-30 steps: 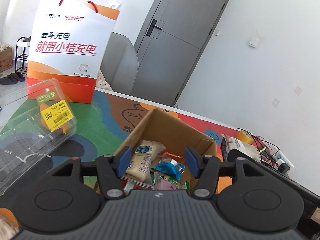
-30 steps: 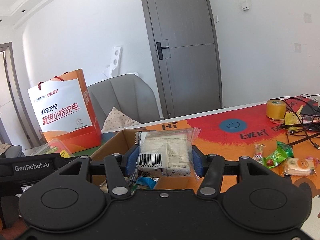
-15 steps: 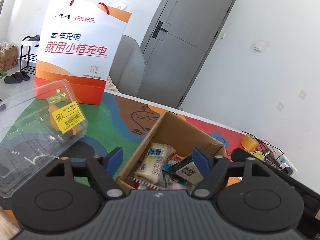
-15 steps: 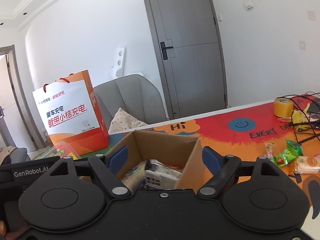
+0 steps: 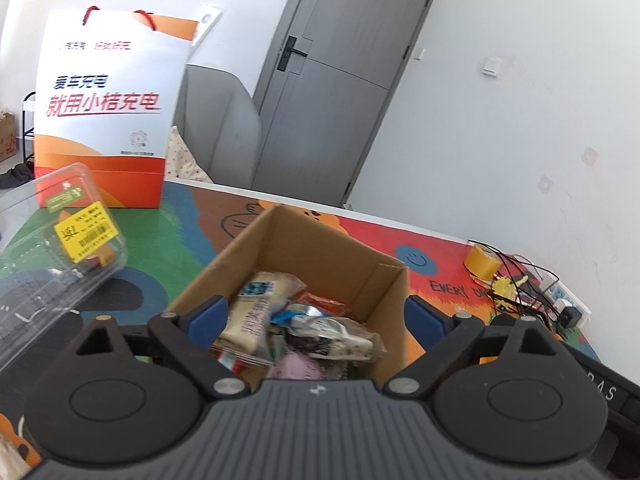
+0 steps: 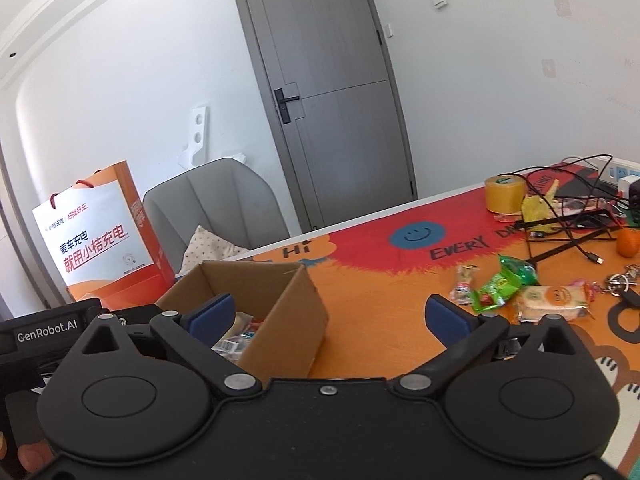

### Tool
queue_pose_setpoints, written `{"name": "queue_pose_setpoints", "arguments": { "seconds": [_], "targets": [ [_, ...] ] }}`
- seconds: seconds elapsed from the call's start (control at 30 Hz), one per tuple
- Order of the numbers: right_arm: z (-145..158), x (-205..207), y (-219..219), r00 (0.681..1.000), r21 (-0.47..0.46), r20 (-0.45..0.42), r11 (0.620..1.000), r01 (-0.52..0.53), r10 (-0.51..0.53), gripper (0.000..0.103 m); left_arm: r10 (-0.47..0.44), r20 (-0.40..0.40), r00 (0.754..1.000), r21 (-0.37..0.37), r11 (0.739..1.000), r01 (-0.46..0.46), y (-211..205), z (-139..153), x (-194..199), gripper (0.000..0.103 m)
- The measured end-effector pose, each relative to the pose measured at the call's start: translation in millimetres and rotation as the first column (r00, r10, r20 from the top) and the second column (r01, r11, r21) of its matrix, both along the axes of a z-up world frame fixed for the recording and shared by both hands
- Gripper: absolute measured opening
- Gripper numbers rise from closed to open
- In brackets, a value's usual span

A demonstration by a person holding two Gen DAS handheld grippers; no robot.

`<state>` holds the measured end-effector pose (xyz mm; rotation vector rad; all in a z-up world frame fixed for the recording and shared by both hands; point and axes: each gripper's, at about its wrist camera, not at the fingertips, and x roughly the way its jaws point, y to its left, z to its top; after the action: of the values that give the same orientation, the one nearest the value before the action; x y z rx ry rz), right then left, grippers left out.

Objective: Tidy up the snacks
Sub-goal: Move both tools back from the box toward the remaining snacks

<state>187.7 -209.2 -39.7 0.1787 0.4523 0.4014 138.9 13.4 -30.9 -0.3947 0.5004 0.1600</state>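
Note:
An open cardboard box (image 5: 320,248) stands on the colourful table mat, holding several snack packets, among them a white packet (image 5: 256,312) and a dark speckled one (image 5: 332,332). My left gripper (image 5: 316,314) hovers over the box's near side, its jaws opening with nothing pressed between the pads. My right gripper (image 6: 330,314) is beside the box (image 6: 256,280), its jaws also opening and empty. On the mat to the right lie loose snacks: a green packet (image 6: 504,280), a round pastry packet (image 6: 552,300) and a small candy (image 6: 464,284).
An orange and white paper bag (image 5: 108,112) stands behind the box, and a clear plastic clamshell (image 5: 52,264) sits at the left. A yellow tape roll (image 6: 506,194), tangled cables (image 6: 568,216) and an orange fruit (image 6: 628,242) crowd the far right. A grey chair (image 6: 216,208) stands beyond the table.
The right gripper let go of the white barcoded packet, which dropped into the box, then swung rightward. Both grippers' jaws widened, and the left pulled back from the box.

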Motion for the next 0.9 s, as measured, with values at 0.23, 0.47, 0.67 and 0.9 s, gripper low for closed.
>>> {"name": "queue_pose_setpoints", "arguments": {
  "seconds": [0.23, 0.47, 0.67, 0.9],
  "targets": [
    [-1.8, -2.5, -24.3, 1.000, 0.002, -0.016, 1.000, 0.024, -0.024, 0.103, -0.039, -0.006, 0.999, 0.019, 0.999, 0.039, -24.8, 0.4, 8.6, 0.097],
    [-5.7, 0.5, -55.2, 0.997, 0.006, -0.053, 0.998, 0.063, -0.062, 0.103, -0.089, -0.028, 0.996, 0.044, 0.995, 0.091, -48.5, 3.3, 19.7, 0.097],
    [-10.0, 3.4, -75.9, 0.994, 0.008, -0.070, 0.996, 0.089, -0.088, 0.103, -0.144, -0.049, 0.988, 0.056, 0.988, 0.147, -68.9, 4.5, 31.5, 0.097],
    [-17.7, 8.4, -101.8, 0.988, 0.022, -0.093, 0.991, 0.129, -0.126, 0.103, -0.206, -0.062, 0.977, 0.071, 0.975, 0.210, -96.6, 1.9, 45.5, 0.097]
  ]
}}
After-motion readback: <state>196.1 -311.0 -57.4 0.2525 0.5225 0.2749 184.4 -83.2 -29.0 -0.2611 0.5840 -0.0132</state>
